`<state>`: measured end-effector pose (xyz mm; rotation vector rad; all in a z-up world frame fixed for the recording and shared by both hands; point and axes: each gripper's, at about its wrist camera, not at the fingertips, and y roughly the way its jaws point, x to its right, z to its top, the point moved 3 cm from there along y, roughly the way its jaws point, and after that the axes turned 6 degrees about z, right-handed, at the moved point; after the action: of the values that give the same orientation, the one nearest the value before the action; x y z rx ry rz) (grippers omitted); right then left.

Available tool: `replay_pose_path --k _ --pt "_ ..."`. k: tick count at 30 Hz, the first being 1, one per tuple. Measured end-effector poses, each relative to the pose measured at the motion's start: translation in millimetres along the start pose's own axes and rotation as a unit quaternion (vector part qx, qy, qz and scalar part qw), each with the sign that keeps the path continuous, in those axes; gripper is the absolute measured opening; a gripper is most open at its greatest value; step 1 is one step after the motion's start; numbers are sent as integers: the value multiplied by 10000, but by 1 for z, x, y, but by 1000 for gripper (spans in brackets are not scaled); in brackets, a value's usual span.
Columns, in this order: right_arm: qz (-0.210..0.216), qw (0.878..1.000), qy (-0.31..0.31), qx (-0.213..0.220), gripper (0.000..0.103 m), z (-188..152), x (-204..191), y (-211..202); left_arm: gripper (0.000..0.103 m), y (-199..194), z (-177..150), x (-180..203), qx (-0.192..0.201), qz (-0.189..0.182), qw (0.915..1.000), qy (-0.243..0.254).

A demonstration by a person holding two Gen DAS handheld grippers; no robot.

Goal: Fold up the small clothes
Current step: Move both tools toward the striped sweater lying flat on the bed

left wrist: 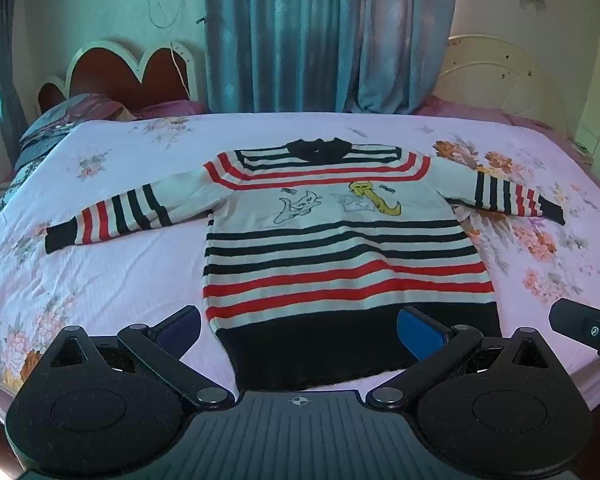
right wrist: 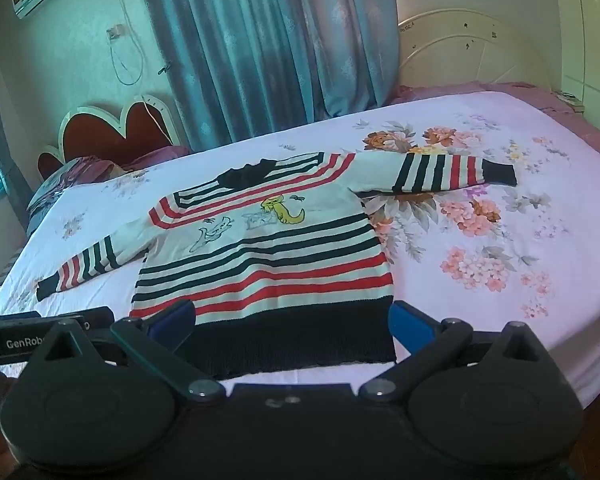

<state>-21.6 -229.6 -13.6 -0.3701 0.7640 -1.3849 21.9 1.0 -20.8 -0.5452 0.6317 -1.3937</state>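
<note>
A small striped sweater [left wrist: 340,248] in white, red and black, with cat pictures on the chest, lies flat on the bed, both sleeves spread out sideways. Its black hem [left wrist: 352,344] faces me. My left gripper [left wrist: 300,332] hovers above the hem with its blue pads wide apart and nothing between them. In the right wrist view the same sweater [right wrist: 268,256] lies ahead, and my right gripper [right wrist: 292,320] is open over the hem's right part [right wrist: 300,340], holding nothing. The right gripper's body shows at the left wrist view's right edge [left wrist: 584,328].
The bed sheet [left wrist: 120,272] is pale pink with flower prints. Pillows and a dark blanket [left wrist: 72,116] lie at the far left by a heart-shaped headboard [left wrist: 132,72]. Blue curtains [left wrist: 320,32] hang behind. The bed's near edge runs just below the hem.
</note>
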Motion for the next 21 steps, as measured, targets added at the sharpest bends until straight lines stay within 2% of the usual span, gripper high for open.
replay_pose_path --k 10,21 --pt "-23 10000 16 26 102 5 -6 7 103 2 1 -11 30 25 10000 -15" --pt "-70 10000 40 56 102 10 -4 14 103 13 12 -6 49 45 10000 20"
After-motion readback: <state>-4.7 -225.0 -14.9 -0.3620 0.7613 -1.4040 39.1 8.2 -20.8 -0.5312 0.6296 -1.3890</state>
